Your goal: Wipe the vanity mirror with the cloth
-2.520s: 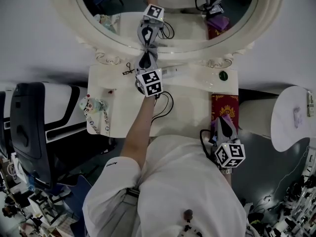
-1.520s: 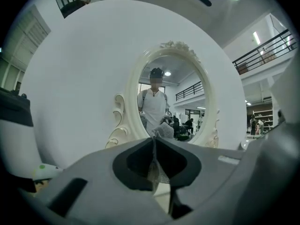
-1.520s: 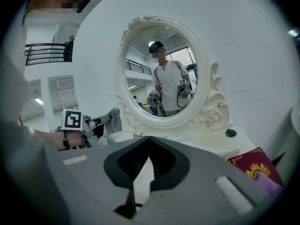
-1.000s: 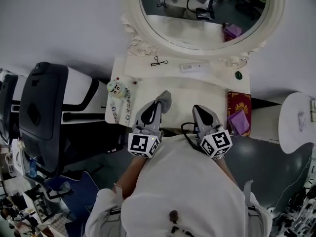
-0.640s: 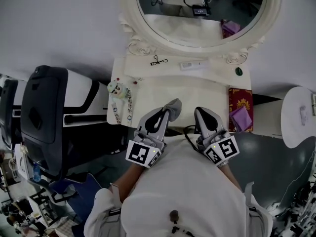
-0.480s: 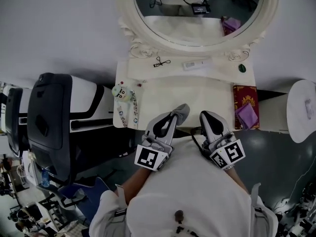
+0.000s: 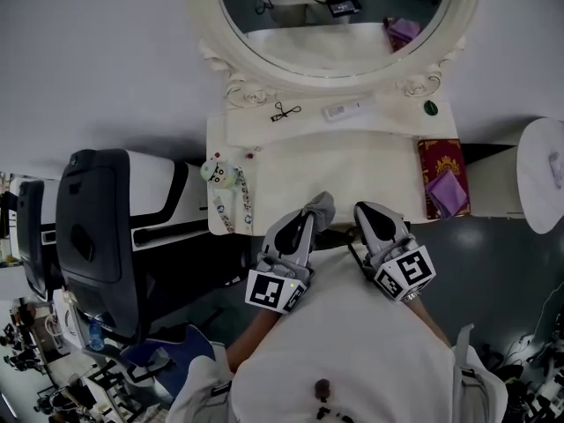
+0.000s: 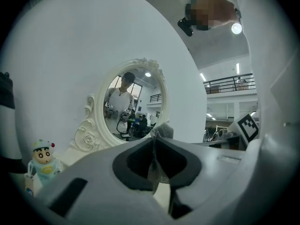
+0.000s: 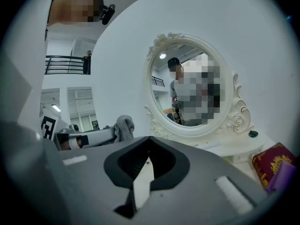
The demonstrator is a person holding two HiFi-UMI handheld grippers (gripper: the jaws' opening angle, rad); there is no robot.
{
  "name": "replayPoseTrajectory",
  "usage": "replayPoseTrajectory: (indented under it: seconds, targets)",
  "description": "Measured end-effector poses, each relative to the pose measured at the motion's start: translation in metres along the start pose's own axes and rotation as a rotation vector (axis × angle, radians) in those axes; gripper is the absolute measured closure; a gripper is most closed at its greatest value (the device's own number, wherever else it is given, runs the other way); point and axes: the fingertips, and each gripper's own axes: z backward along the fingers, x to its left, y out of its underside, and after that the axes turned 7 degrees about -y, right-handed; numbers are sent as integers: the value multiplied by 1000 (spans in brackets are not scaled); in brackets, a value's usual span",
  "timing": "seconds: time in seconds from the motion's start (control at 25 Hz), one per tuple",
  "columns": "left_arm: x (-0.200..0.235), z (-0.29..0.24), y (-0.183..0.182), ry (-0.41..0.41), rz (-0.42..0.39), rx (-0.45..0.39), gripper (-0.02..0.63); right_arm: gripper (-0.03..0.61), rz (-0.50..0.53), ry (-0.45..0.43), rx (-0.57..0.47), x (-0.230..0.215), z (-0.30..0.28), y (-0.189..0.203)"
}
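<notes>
At lower centre, left gripper [image 7: 306, 221] clamps cloth [image 7: 321, 204]; right gripper [image 7: 368, 213] closed, empty. Pinch could slip when rubbing mirror [image 7: 308, 47].

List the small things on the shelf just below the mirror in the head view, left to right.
black scissors → white tube → small green object

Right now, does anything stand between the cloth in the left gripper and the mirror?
Nothing visible. The left gripper holds the cloth over the near edge of the vanity; a black tool and white tube lie flat below the mirror.
</notes>
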Motion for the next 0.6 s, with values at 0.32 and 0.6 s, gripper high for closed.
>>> replayPoseTrajectory:
  seconds: [0.32, 0.6]
  targets:
    - [1, 4, 9, 16, -2, 49, 591, 571, 42, -7, 11, 10, 0, -2]
    - [4, -3, -7, 7, 11, -40, 591, 571, 59, -10, 11, 7, -5, -4]
